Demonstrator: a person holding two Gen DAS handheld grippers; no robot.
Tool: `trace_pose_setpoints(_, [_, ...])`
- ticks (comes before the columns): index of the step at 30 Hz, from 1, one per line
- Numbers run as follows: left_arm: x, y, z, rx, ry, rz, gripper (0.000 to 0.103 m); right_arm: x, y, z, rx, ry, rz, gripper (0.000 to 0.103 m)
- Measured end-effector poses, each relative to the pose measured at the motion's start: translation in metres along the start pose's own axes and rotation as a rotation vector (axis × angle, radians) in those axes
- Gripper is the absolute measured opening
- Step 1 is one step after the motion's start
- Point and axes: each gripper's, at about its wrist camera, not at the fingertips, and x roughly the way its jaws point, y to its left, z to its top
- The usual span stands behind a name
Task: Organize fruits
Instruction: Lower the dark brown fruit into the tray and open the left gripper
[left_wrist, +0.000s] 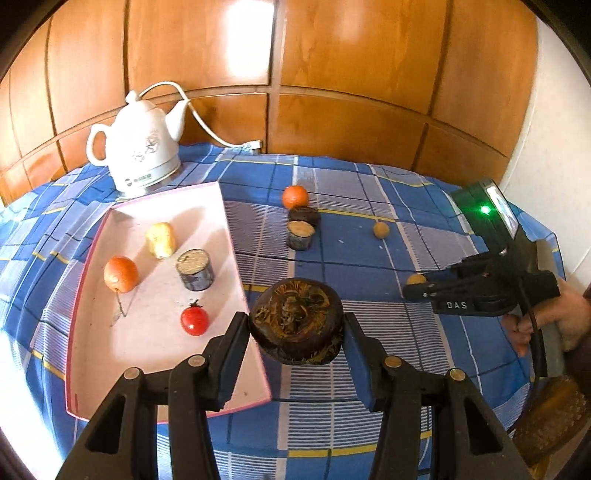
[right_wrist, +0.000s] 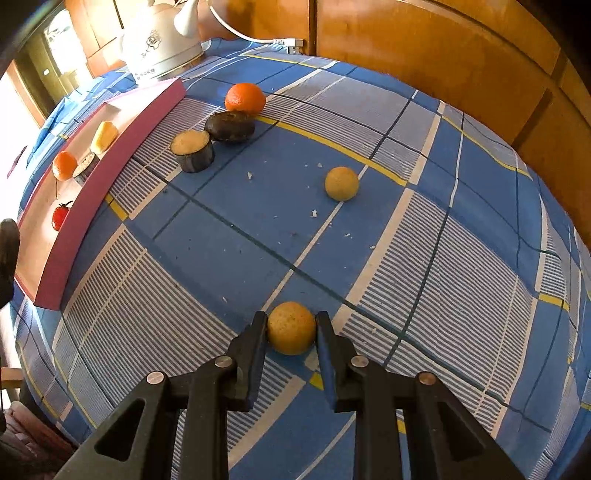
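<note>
The left gripper (left_wrist: 295, 328) clamped a dark round fruit (left_wrist: 295, 321) beside the pink tray (left_wrist: 236, 236) (tomato (left_wrist: 194, 320) inside). The right gripper (right_wrist: 291, 325) pinched a small yellow fruit (right_wrist: 291, 332) on the desk (right_wrist: 443, 258).

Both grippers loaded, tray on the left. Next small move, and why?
Probably carry the left gripper leftward over the pink tray and lower it. Its fingers already clamp the dark round fruit just right of the tray rim, and bare tray floor lies beside the tomato. The right gripper holds a yellow ball farther off, so it can follow.
</note>
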Motion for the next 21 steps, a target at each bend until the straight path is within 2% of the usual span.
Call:
trace_pose_setpoints(9, [0.002,0.033,-0.005,-0.094,0.017,0.024,0.051,-0.002,0.008,-0.003,-0.023,-0.012,-0.022,0.026])
trace_pose_setpoints(16, [0.004,0.096,-0.007,-0.272,0.039,0.075,0.051,-0.003,0.015,-0.004,-0.036,-0.013,-0.032,0.026])
trace_pose_setpoints(21, [0.013,0.135,-0.004,-0.386,0.063,0.084,0.051,-0.003,0.017,-0.004,-0.039,-0.014,-0.031,0.026])
